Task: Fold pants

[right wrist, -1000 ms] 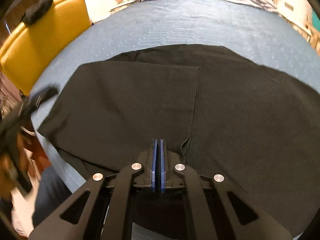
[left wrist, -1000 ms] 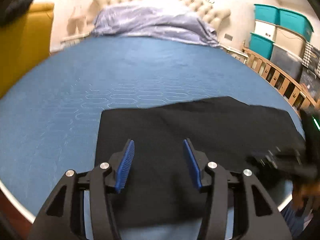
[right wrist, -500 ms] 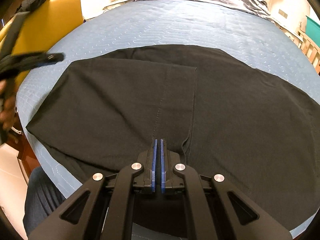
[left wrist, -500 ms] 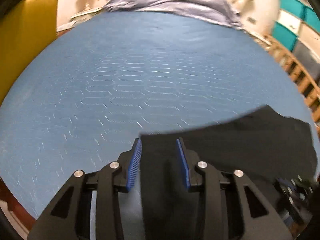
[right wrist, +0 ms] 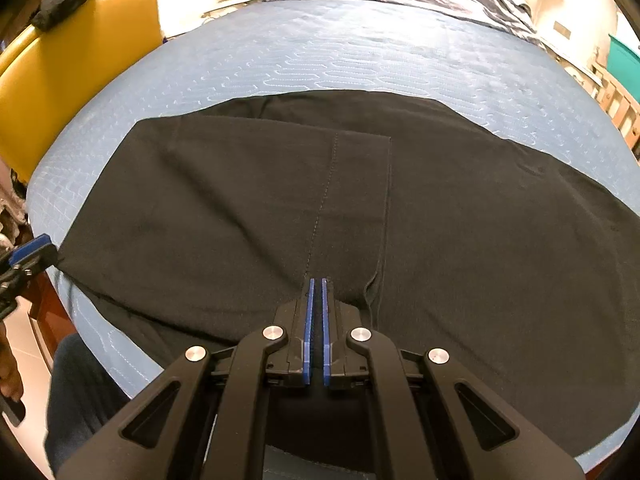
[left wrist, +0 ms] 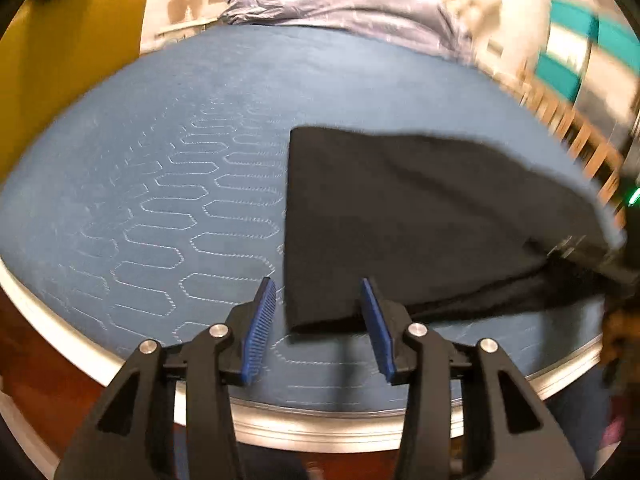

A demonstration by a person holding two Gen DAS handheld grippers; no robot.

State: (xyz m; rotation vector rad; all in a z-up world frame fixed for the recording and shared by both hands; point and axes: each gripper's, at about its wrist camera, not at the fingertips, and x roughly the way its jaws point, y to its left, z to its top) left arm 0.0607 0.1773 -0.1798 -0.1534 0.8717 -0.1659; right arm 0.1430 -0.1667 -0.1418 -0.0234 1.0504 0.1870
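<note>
Black pants (right wrist: 248, 208) lie folded across the blue quilted bed (right wrist: 360, 56), one layer ending at a straight edge near the middle. My right gripper (right wrist: 316, 292) is shut, its blue pads pinching the pants' near edge beside that fold line. In the left wrist view the pants (left wrist: 420, 216) stretch off to the right, and their near-left corner sits between the pads of my open left gripper (left wrist: 320, 312), close to the bed's front edge. The left gripper (right wrist: 28, 256) also shows at the far left of the right wrist view. The right gripper (left wrist: 624, 268) is a dark blur at the right edge.
A yellow armchair (right wrist: 60, 64) stands left of the bed. A crumpled lavender duvet (left wrist: 340, 4) lies against the headboard. Teal storage bins (left wrist: 584, 48) and a wooden rail (left wrist: 576, 136) are on the right. The bed's white piped edge (left wrist: 320, 428) runs just under the left gripper.
My left gripper has swung left and back toward the bed's front edge, ending at the pants' near-left corner with its jaws wider than half a second ago. The right gripper stays shut in place.
</note>
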